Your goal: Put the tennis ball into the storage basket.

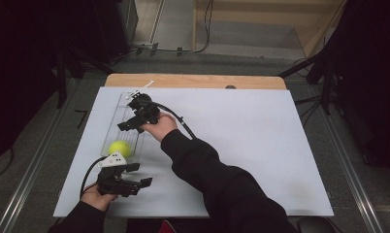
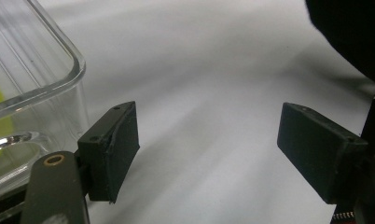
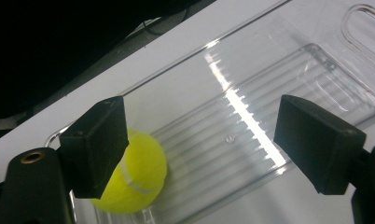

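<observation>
Right gripper view: the right gripper [image 3: 199, 144], jaws spread and empty, hangs over a light, springy, fuzzy tennis ball [image 3: 134, 179] lying in a clear tray [image 3: 288, 70], best pinched across its middle.

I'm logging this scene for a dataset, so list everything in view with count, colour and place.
Tennis ball: one, yellow-green, in the near end of the tray.
Tray: one, clear plastic, ribbed floor, on the board's left side.
Board: one, white, covering the table.
Table: one, wooden, its edge showing beyond the board.
Left claw: one, black, open over the board near the tray's corner.
Right claw: one, black, open above the tray, nothing between its jaws.
Sleeves: two, black.
</observation>
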